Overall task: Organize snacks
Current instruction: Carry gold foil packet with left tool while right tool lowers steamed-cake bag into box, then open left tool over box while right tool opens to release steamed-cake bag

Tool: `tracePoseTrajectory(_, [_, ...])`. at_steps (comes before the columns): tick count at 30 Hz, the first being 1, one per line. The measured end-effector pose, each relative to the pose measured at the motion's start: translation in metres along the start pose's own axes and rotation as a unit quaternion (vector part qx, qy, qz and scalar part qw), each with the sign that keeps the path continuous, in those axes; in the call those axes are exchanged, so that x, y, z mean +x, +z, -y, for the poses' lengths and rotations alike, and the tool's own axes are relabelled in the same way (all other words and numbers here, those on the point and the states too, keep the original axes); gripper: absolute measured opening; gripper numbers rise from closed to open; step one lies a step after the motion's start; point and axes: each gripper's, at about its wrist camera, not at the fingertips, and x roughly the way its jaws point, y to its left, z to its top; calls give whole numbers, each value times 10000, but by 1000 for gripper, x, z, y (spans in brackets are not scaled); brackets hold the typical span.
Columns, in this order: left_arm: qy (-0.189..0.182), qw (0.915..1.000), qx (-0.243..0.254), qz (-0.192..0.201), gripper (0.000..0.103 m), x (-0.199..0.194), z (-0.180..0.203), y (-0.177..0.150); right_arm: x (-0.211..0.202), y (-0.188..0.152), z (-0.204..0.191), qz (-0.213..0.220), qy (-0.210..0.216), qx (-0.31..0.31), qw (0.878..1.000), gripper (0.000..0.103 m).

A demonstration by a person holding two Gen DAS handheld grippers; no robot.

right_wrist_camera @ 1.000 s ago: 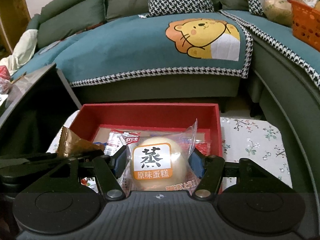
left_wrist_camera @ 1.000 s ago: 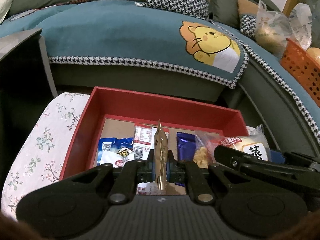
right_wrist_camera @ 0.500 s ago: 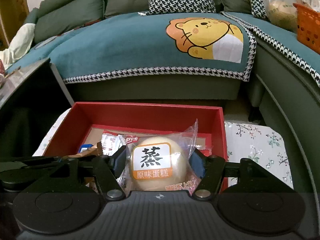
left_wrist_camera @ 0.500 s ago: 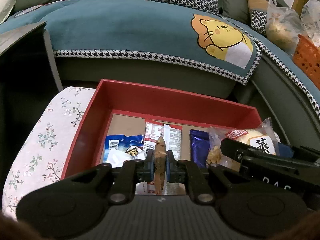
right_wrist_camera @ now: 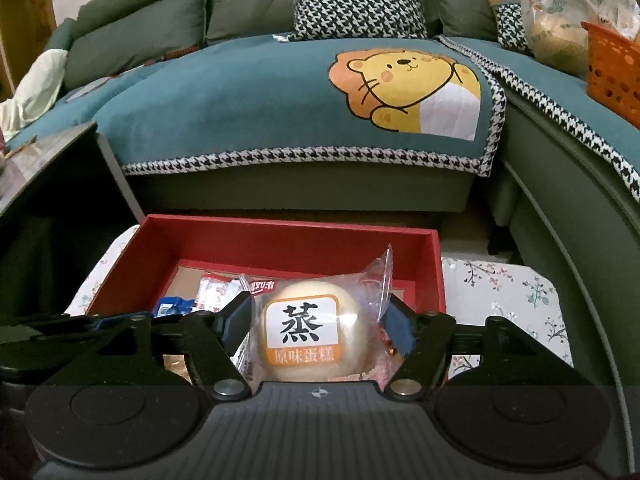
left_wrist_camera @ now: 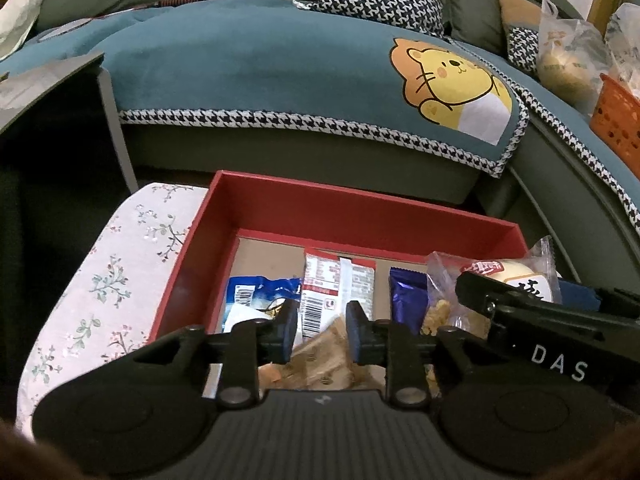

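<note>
Teal-covered sofa behind. Floral-cloth surface carries red box, open top. In box: blue packet, red-and-white packet, purple packet, all lying flat. Left claw: fingers apart, gripping nothing; tan wrapped snack lies loose below the gap, inside the box. Right claw: closed on steamed cake packet, held above the box's right half.

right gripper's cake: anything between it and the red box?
Nothing visible. The right gripper holds the cake over the open, lidless red box; only packets already lying on the box floor show beneath it.
</note>
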Motion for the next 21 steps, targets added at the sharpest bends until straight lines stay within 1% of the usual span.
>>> tracePoseTrajectory(1, [6,10000,1,10,60,-1,-1,0,-1,0,0,22,-9,0,10000,76])
tracePoseTrajectory(10, [-25,9999,-10,161,67,-18,-1,1,-22,7,3,290,30,69,9996,77])
tracePoseTrajectory(18, [-135,9996,16,248,69,-36,0,-3,-36,4,4,287,-50,24,9996,79])
tracePoseTrajectory(21, [-211,9995,47,228,70,-42,2,-9,-45,0,7,259,-149,-54,9995,80])
